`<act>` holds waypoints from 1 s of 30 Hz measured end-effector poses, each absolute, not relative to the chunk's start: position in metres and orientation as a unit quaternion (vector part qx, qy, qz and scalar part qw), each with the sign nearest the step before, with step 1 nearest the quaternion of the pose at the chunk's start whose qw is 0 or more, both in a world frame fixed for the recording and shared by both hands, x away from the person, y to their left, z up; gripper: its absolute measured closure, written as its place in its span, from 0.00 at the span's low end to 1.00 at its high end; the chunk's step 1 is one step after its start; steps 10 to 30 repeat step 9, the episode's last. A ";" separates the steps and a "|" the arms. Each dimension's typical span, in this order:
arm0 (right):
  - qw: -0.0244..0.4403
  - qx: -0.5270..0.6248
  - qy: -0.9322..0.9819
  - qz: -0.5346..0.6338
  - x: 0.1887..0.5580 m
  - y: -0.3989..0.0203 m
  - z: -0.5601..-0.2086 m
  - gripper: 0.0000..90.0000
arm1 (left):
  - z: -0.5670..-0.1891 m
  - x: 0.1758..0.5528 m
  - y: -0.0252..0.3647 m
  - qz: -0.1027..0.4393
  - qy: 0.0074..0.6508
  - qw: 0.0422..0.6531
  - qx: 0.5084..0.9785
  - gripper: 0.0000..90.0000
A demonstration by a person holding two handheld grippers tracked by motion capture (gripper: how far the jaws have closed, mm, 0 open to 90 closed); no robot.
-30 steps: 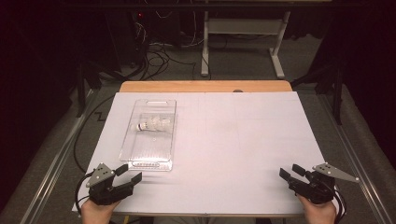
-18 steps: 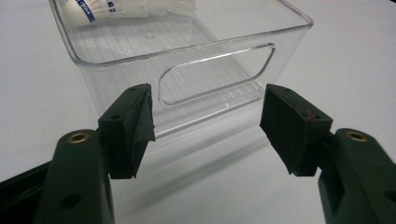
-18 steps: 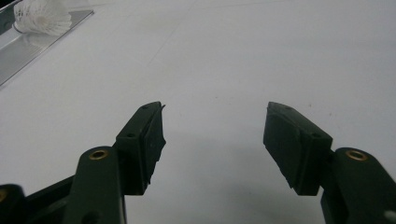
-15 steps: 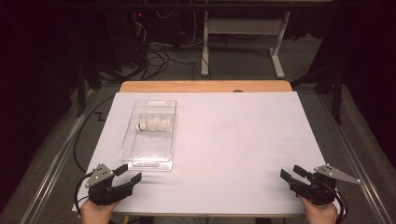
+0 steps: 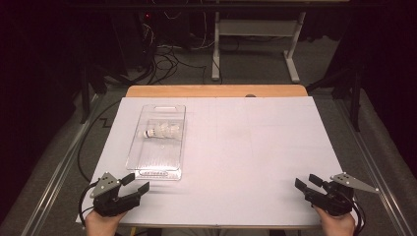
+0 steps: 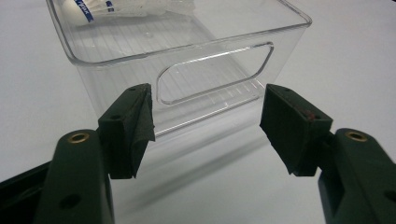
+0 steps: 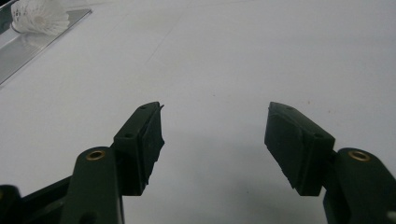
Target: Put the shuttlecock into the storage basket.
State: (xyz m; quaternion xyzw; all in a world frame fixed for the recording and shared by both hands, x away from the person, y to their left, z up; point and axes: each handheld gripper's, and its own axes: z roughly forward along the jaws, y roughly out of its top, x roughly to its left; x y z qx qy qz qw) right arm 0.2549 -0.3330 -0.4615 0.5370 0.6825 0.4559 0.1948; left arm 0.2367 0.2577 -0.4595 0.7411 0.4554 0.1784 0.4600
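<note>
Nothing moves since the earlier frame. Left tongs (image 5: 136, 184) gape, empty, near the clear bin (image 5: 158, 147) holding a shuttlecock (image 5: 162, 131). Right tongs (image 5: 306, 182) gape, empty, over bare tabletop (image 5: 246, 162).

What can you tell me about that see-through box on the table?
The clear bin looks like hard transparent plastic: a long rectangular tray with rounded corners, ribbed floor and a slot handle cut into each short end. It stands upright on the left part of the white table, lengthwise away from the person. A white shuttlecock lies on its side in the far half. The left tongs are open just before its near end, not touching it.
</note>
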 end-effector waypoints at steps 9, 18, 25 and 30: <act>0.193 0.538 0.682 0.456 0.255 -0.333 -0.462 0.41 | -0.459 0.237 0.258 0.179 0.456 0.460 0.741 0.39; 0.193 0.538 0.682 0.456 0.255 -0.333 -0.462 0.41 | -0.459 0.237 0.258 0.179 0.456 0.460 0.741 0.39; 0.193 0.538 0.682 0.456 0.255 -0.333 -0.462 0.41 | -0.459 0.237 0.258 0.179 0.456 0.460 0.741 0.39; 0.193 0.538 0.682 0.456 0.255 -0.333 -0.462 0.41 | -0.459 0.237 0.258 0.179 0.456 0.460 0.741 0.39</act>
